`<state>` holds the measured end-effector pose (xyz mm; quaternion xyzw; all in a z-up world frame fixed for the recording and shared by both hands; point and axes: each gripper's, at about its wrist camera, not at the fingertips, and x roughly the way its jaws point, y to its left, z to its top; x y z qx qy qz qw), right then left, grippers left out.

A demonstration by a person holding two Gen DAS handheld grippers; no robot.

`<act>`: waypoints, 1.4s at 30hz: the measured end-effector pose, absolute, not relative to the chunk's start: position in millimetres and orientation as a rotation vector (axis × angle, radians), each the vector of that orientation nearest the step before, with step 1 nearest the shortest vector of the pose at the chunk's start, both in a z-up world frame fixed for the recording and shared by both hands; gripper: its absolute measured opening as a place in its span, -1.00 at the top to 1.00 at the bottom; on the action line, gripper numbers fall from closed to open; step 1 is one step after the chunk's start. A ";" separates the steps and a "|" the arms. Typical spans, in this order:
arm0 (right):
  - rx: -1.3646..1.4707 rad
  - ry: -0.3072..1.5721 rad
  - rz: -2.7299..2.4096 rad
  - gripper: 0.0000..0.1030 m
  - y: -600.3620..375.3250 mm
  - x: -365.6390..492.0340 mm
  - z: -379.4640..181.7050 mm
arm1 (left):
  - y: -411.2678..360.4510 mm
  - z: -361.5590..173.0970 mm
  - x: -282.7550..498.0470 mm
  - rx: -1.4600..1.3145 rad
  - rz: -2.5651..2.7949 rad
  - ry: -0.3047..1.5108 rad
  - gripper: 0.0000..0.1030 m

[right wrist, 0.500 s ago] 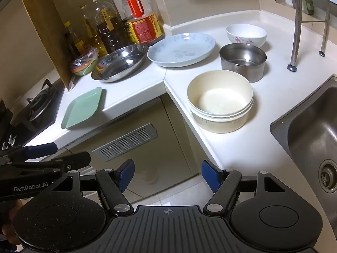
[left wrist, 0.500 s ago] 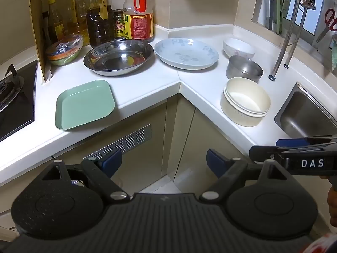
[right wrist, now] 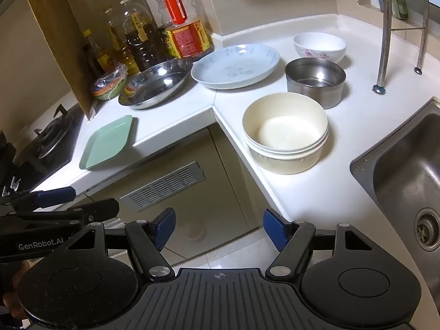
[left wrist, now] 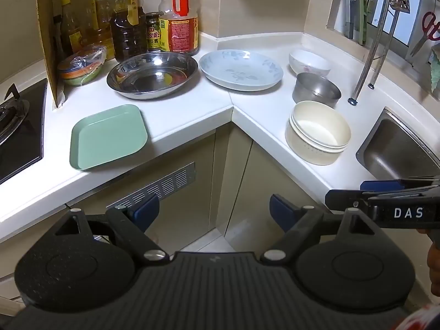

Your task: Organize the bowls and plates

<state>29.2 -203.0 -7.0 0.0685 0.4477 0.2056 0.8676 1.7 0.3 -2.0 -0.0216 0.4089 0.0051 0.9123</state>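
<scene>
On the white corner counter lie a green square plate (left wrist: 108,137) (right wrist: 107,143), a steel dish (left wrist: 152,75) (right wrist: 156,84) and a pale blue round plate (left wrist: 240,69) (right wrist: 235,66). To their right stand stacked cream bowls (left wrist: 319,132) (right wrist: 286,132), a steel bowl (left wrist: 316,89) (right wrist: 315,81) and a white flowered bowl (left wrist: 309,62) (right wrist: 319,46). My left gripper (left wrist: 214,210) hangs open and empty in front of the cabinet, short of the counter. My right gripper (right wrist: 218,228) is likewise open and empty, below the cream bowls. Each gripper shows at the edge of the other's view.
Oil and sauce bottles (left wrist: 154,24) line the back wall beside a wrapped bowl stack (left wrist: 81,67). A cardboard panel (left wrist: 48,33) separates the gas stove (left wrist: 16,126) at left. The steel sink (right wrist: 407,170) lies at right, with dish rack legs (right wrist: 385,33) behind it.
</scene>
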 end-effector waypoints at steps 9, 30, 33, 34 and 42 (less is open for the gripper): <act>0.146 0.933 0.432 -0.37 -202.3 26.0 -9.0 | -3.3 -3.4 -0.1 -0.047 0.008 0.843 -0.67; 0.147 0.929 0.430 -0.37 -207.0 28.0 -5.0 | -9.4 -4.7 0.9 -0.049 0.002 0.840 -0.67; 0.146 0.927 0.430 -0.37 -206.9 27.8 -5.2 | -9.9 -3.8 1.0 -0.050 0.003 0.840 -0.67; 0.146 0.927 0.430 -0.37 -206.9 27.7 -5.3 | -9.8 -3.7 1.0 -0.050 0.002 0.840 -0.67; 0.146 0.926 0.429 -0.37 -205.4 27.3 -5.3 | -10.8 -3.3 1.5 -0.052 0.003 0.840 -0.67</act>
